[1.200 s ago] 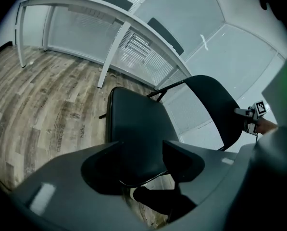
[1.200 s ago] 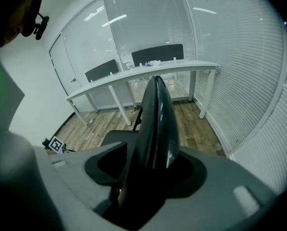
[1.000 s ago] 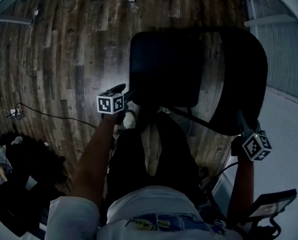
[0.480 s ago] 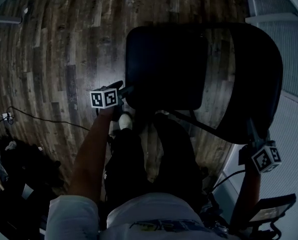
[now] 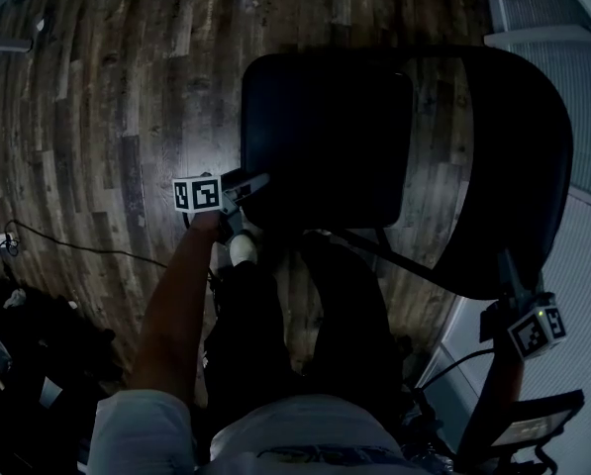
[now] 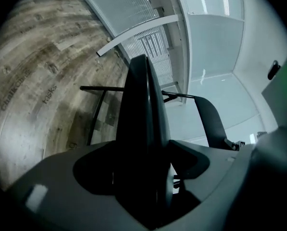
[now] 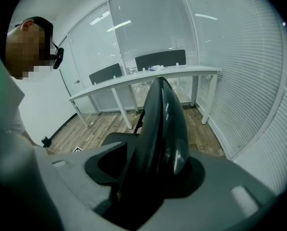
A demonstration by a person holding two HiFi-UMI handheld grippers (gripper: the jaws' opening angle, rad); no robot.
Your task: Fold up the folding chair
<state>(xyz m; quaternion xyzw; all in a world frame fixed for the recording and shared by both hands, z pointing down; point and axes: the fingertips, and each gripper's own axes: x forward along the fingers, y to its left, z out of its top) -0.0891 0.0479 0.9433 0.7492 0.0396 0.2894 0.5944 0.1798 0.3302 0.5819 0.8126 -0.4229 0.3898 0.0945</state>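
1. The folding chair (image 5: 404,146) stands unfolded on the wooden floor (image 5: 97,117), just ahead of the person's legs. In the head view its dark seat (image 5: 325,137) lies flat, and the curved backrest (image 5: 518,166) rises at the seat's right side.

2. The left gripper (image 5: 247,184) sits at the seat's near left corner. Its jaws have just been opening and now stand wide apart. The seat's edge lies between them, with a sliver of light along one side, so they do not seem to press on it.

3. In the left gripper view the seat runs edge-on straight away from those jaws, its long line heading toward the backrest beyond.

4. The right gripper (image 5: 508,300) is at the backrest's near edge. In its own view that edge sits deep between the jaws with no gap showing, and I judge it to be clamped.

5. The left hand is the nearer to the seat. The fold probably calls for it to close on that edge and swing the seat up toward the held backrest.
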